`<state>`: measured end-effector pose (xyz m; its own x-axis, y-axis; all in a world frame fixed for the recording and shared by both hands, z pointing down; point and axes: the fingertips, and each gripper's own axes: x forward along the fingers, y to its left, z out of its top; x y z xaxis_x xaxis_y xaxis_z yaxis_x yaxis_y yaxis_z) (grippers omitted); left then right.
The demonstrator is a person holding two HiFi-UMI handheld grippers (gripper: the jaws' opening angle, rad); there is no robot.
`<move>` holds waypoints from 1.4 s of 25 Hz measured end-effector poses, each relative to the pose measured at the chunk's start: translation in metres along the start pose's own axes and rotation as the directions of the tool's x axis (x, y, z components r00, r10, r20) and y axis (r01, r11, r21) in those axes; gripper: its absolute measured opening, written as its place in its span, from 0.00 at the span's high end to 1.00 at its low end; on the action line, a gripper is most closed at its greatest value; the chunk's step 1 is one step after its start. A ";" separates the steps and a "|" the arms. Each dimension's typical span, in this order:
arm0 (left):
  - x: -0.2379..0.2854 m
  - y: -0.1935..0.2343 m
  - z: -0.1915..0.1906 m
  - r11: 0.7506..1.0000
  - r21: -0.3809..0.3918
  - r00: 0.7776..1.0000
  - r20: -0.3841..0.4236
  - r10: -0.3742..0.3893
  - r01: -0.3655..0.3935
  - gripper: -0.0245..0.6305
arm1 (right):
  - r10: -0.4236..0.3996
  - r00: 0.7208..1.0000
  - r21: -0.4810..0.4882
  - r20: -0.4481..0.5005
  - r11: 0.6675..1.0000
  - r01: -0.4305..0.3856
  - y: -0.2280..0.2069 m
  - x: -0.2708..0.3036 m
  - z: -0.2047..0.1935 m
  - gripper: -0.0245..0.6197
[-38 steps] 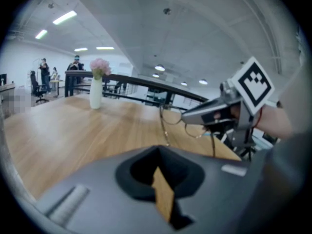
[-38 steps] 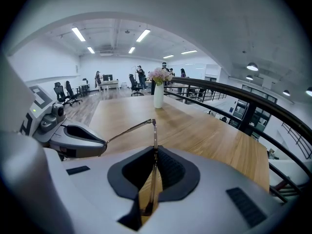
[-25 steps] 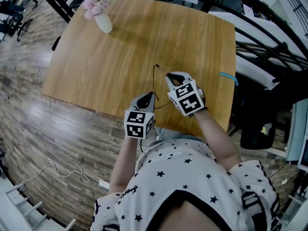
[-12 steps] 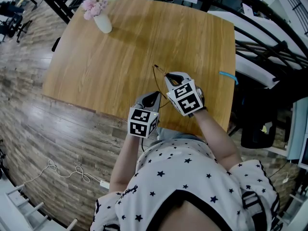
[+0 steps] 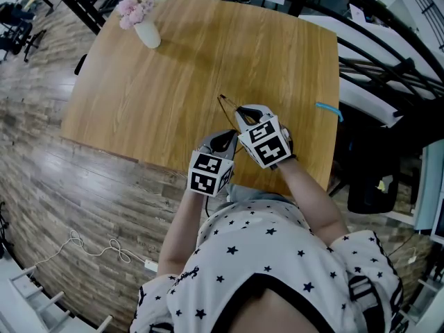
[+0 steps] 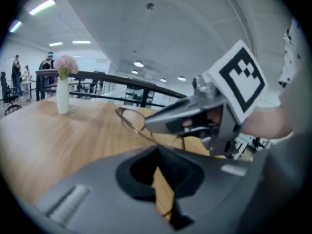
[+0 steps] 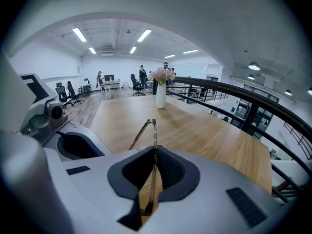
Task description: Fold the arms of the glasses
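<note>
Thin gold wire glasses (image 5: 225,103) are held just above the wooden table (image 5: 166,82) near its front edge. My right gripper (image 5: 240,113) is shut on them. In the right gripper view the glasses (image 7: 153,130) run edge-on between the pads, with one arm angling out to the left. My left gripper (image 5: 226,139) is shut and sits close against the right gripper's left side, below the glasses. In the left gripper view the lens rim (image 6: 127,119) shows ahead, and a thin gold arm drops behind the jaws. I cannot tell whether it is pinched.
A white vase of pink flowers (image 5: 147,28) stands at the table's far left corner. A small blue object (image 5: 329,111) lies at the right edge. A black railing (image 7: 253,101) runs beyond the table's right side. People stand far off in the room.
My left gripper has slid to the right, up against the right gripper, and rolled slightly. The right gripper and the glasses have stayed put.
</note>
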<state>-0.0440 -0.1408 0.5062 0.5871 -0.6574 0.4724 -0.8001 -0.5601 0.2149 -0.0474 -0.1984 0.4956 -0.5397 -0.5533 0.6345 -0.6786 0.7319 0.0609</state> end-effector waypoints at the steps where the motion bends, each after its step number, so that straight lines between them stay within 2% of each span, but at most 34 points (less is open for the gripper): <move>1: 0.001 -0.001 0.001 1.000 0.003 1.000 -0.001 -0.003 0.003 0.95 | 0.000 1.000 0.000 0.002 1.000 0.000 0.000 0.000 0.000 0.91; 20: 0.015 -0.012 0.007 0.999 0.023 1.000 -0.011 -0.022 0.022 0.95 | 0.018 1.000 0.002 -0.013 1.000 -0.018 0.003 -0.004 -0.006 0.91; 35: -0.001 0.011 -0.003 0.999 -0.009 0.999 0.006 0.039 -0.038 0.95 | -0.020 1.000 0.039 -0.007 0.999 0.021 -0.014 -0.004 -0.010 0.91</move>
<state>-0.0537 -0.1446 0.5100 0.5566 -0.6816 0.4750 -0.8232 -0.5297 0.2045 -0.0308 -0.2025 0.5001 -0.5220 -0.5651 0.6389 -0.7088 0.7041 0.0437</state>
